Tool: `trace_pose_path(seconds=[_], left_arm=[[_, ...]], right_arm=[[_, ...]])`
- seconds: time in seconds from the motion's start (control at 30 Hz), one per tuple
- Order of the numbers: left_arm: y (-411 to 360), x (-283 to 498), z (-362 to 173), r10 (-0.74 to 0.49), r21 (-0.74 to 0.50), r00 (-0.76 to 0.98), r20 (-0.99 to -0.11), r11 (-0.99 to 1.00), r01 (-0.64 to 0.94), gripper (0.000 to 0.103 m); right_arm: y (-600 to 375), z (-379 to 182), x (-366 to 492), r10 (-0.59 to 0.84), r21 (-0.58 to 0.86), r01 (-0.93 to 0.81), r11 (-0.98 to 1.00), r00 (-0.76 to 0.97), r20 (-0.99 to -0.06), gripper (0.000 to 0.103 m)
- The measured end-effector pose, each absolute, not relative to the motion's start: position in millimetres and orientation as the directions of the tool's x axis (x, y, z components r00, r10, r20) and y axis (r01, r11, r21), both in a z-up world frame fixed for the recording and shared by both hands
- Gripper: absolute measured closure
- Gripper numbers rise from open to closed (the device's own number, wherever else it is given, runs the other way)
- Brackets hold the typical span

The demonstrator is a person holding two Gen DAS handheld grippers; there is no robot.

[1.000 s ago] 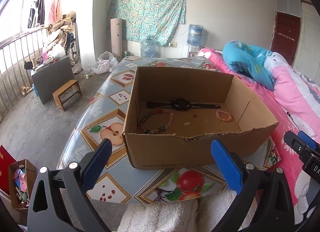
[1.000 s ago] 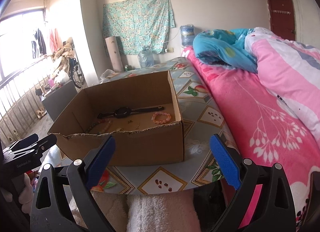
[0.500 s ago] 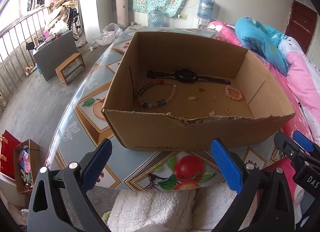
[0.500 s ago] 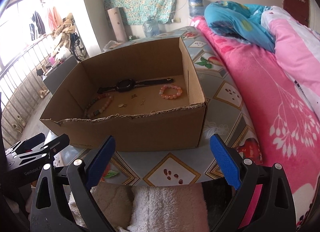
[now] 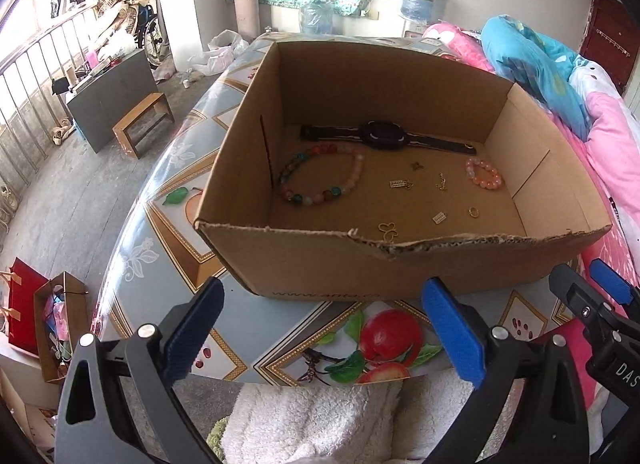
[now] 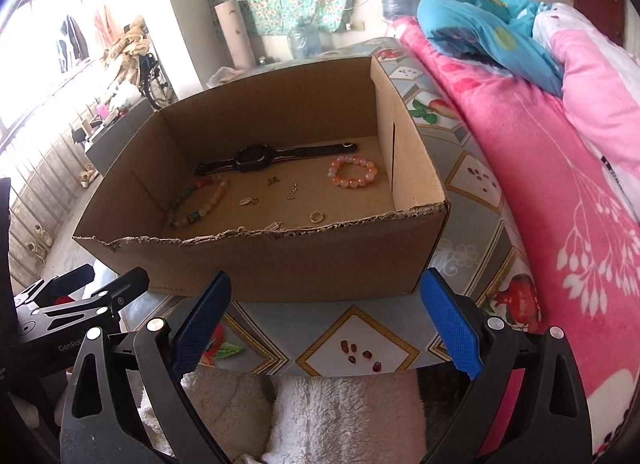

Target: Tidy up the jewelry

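An open cardboard box (image 5: 400, 268) (image 6: 280, 264) stands on the fruit-patterned table. Inside lie a black watch (image 5: 382, 135) (image 6: 256, 153), a large multicoloured bead bracelet (image 5: 320, 179) (image 6: 200, 201), a small pink bead bracelet (image 5: 484, 177) (image 6: 354, 171), a gold ring (image 5: 473, 211) (image 6: 317, 217) and several small gold charms (image 5: 402, 183). My left gripper (image 5: 324, 336) is open and empty, in front of the box's near wall. My right gripper (image 6: 326, 324) is open and empty, also in front of the box.
The table (image 5: 168, 199) has its near edge just under both grippers. A pink blanket (image 6: 540, 183) and a blue quilt (image 6: 480, 27) lie on the bed at the right. A small wooden stool (image 5: 142, 123) and a grey cabinet (image 5: 108, 99) stand on the floor at the left.
Both grippers have risen and tilted down toward the box, so its inside shows more fully. Both stay open. The jewelry has not moved.
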State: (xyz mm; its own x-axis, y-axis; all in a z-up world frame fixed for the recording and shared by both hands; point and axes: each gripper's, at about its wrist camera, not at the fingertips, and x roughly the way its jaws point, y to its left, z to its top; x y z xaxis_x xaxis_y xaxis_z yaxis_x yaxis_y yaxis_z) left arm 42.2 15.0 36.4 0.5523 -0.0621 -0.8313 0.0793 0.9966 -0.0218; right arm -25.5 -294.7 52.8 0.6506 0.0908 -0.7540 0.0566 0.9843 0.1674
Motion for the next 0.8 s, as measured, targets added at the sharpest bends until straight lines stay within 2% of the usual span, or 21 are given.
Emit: trace_pose_path(seconds=[0.8], left_arm=[[25,47,35,-0.07,-0.05,0.533,-0.843,0.997,0.053,0.006]], right_arm=[[-284,50,-23,0.096,0.162,0.045,0.986,0.638,-0.764,0.012]])
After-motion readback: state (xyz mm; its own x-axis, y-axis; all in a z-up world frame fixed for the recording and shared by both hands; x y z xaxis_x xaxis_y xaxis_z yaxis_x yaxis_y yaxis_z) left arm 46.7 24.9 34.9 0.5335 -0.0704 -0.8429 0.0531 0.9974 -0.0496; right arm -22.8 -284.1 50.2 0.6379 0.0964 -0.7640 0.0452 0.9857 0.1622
